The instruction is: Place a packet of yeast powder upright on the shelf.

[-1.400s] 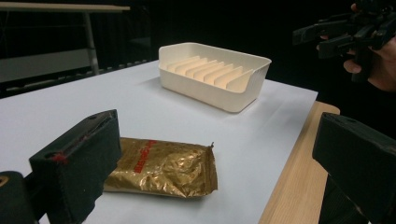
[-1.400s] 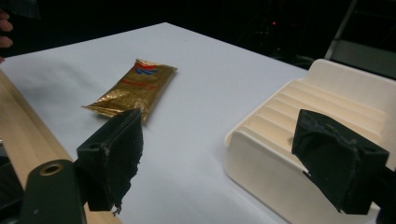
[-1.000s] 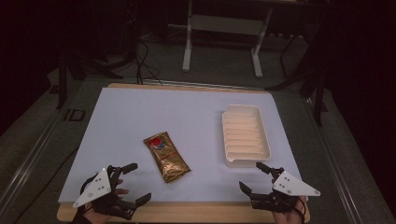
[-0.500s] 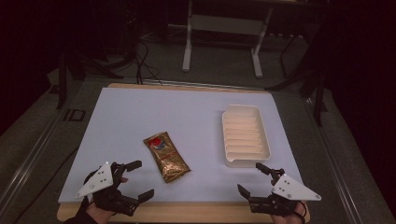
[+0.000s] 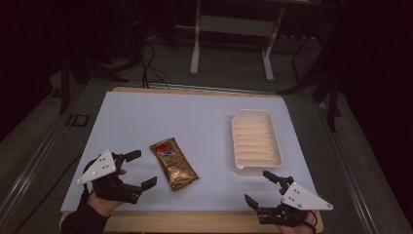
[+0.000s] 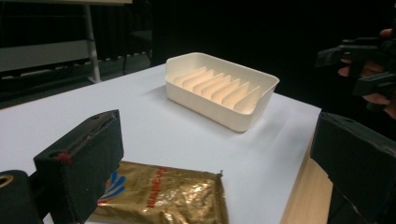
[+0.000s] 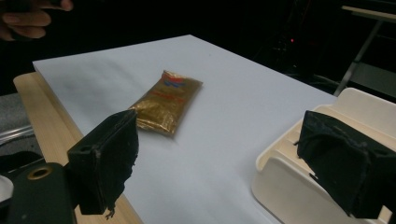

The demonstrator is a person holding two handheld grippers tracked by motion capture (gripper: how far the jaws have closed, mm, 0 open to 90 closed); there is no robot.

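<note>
Both grippers, left (image 5: pixel 137 169) and right (image 5: pixel 263 187), hover with jaws apart at the table's (image 5: pixel 146 112) near edge; likely next, the left closes on the gold packet (image 5: pixel 173 164) at its 3 o'clock, bound perhaps for the tray (image 5: pixel 272 141).

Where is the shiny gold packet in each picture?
High view: the gold packet lies low and left of centre, on the white sheet.
Left gripper view: the packet is at the bottom, between the black jaws.
Right gripper view: the packet is left of centre.
Shared landmark: the cream ribbed tray.
</note>
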